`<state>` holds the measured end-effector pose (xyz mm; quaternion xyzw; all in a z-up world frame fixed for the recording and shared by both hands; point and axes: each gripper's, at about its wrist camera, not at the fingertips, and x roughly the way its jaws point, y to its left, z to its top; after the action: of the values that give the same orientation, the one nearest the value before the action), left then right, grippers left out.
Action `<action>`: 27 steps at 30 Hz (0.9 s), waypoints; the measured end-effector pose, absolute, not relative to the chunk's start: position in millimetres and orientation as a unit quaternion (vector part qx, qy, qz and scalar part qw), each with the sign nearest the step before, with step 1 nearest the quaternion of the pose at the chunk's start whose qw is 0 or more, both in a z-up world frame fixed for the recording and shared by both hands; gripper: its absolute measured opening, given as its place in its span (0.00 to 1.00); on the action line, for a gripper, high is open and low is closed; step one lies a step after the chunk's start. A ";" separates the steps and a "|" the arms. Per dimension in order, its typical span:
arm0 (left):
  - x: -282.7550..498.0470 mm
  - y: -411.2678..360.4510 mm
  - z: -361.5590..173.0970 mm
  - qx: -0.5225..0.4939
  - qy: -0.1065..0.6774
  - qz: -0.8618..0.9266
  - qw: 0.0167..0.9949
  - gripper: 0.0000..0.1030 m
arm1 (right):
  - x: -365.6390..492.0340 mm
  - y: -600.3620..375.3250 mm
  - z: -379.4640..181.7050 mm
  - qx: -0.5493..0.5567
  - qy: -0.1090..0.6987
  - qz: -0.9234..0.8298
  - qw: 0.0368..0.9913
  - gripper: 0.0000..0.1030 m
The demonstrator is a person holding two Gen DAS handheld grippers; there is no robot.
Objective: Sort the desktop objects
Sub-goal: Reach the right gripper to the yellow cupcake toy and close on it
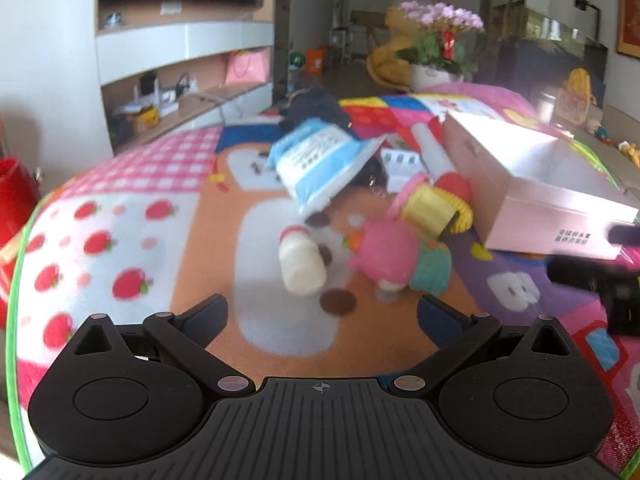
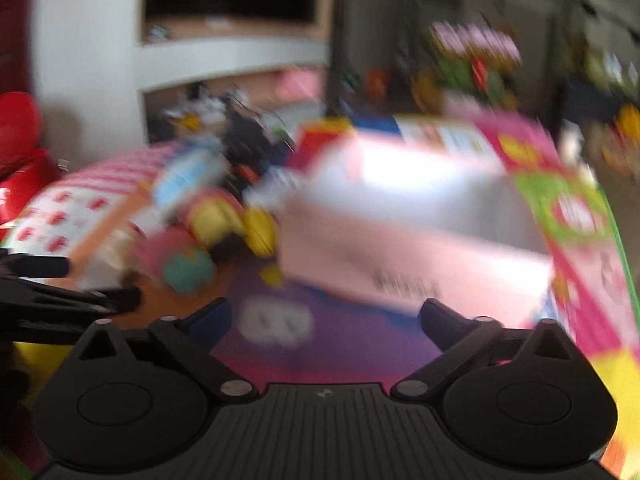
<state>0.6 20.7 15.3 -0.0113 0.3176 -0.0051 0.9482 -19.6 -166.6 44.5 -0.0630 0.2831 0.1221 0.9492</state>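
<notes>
My left gripper point(image 1: 322, 314) stands open over a colourful mat point(image 1: 120, 216), nothing between its fingers. Just ahead lie a small white bottle with a red cap point(image 1: 301, 264) and a pink doll toy point(image 1: 390, 258) with a teal part. Behind them sit a yellow and red toy point(image 1: 434, 206), a blue and white packet point(image 1: 320, 164) and a white tube point(image 1: 434, 152). An open pink box point(image 1: 532, 196) stands to the right. In the blurred right wrist view my right gripper point(image 2: 326, 316) is open and empty, facing the pink box point(image 2: 400, 248); the pink doll toy point(image 2: 176, 256) lies to its left.
A black object point(image 1: 316, 108) lies behind the packet. A flower pot point(image 1: 438, 54) stands at the mat's far edge. Shelves point(image 1: 180, 80) line the back left wall and a red object point(image 1: 14, 196) sits at the left. The other gripper point(image 1: 596, 276) shows at the right edge.
</notes>
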 end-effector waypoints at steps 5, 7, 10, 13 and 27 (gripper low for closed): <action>2.0 6.0 24.2 0.019 0.303 -0.046 0.952 1.00 | 11.4 -142.7 71.6 -0.030 0.283 0.187 0.940 0.72; 1.3 4.4 24.1 0.019 0.306 -0.049 0.951 1.00 | 25.6 -127.4 76.8 -0.035 0.276 0.204 0.938 0.72; -3.4 8.4 20.9 0.016 0.314 -0.043 0.948 1.00 | 48.2 -96.0 74.3 -0.063 0.281 0.221 0.932 0.72; -7.4 16.9 18.7 0.012 0.321 -0.032 0.947 1.00 | 68.4 -71.0 60.7 -0.090 0.301 0.231 0.921 0.72; -11.5 6.8 21.5 0.013 0.329 -0.056 0.943 1.00 | 20.7 -116.8 64.7 -0.096 0.302 0.226 0.921 0.15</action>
<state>-11.5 6.8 21.5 0.0132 0.3292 -0.0556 0.9425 20.7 -116.8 64.7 -0.0959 0.3022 0.2261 0.9211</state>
